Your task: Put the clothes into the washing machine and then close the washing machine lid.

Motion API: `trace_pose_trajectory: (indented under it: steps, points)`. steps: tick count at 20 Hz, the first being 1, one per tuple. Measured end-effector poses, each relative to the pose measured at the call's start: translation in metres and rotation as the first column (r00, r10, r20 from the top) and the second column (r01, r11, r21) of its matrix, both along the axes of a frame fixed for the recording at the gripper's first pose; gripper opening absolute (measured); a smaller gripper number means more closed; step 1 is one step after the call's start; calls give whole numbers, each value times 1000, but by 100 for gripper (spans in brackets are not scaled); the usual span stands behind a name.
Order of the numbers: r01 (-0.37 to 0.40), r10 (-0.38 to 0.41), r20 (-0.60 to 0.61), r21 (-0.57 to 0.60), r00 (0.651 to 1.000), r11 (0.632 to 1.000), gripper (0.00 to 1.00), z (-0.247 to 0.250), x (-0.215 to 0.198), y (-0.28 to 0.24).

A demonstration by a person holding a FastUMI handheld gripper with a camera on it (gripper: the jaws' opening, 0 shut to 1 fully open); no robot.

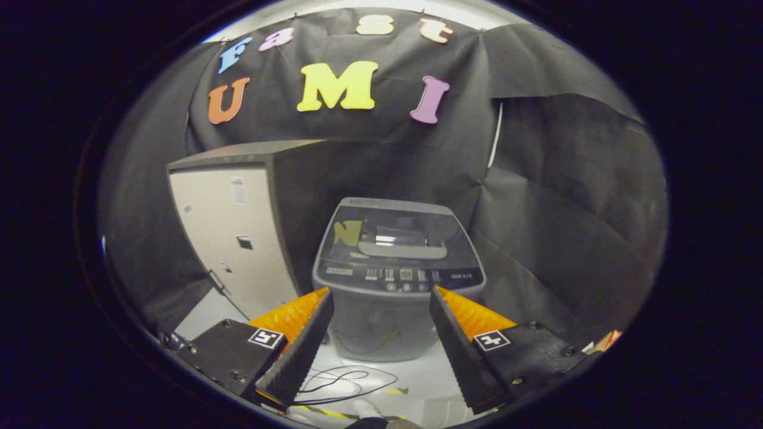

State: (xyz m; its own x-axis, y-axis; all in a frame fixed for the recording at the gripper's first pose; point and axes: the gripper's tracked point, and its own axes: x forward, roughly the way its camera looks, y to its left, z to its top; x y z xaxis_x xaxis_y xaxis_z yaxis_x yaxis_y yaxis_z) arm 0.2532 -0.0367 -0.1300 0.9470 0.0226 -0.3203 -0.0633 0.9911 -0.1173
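Observation:
A grey top-loading washing machine (398,280) stands on the floor straight ahead, beyond my fingers. Its dark glass lid (398,235) lies flat and shut, with a control panel (400,276) along the near edge. My gripper (381,292) is open, the two fingers spread wide apart with nothing between them. The fingertips frame the machine's front from a distance and touch nothing.
A tall cabinet with a pale door (235,238) stands left of the machine. Black cloth walls (566,226) close in behind and on the right. A thin black cable (346,381) loops on the pale floor just below the fingers.

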Motion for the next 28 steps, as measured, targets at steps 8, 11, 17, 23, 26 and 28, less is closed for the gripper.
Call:
trace_pose_trajectory:
  steps: [8,11,17,23,26,28]
  points:
    - [1,-3,65,36,998,999,100,28,-153,34]
    - [-13,7,103,58,995,998,100,51,-185,34]
    - [8,-26,188,96,982,995,100,75,-219,24]
    - [14,-33,208,91,978,996,100,84,-228,19]
    - [14,-36,223,98,974,995,100,90,-232,21]
    - [8,-29,228,89,973,996,100,91,-233,24]
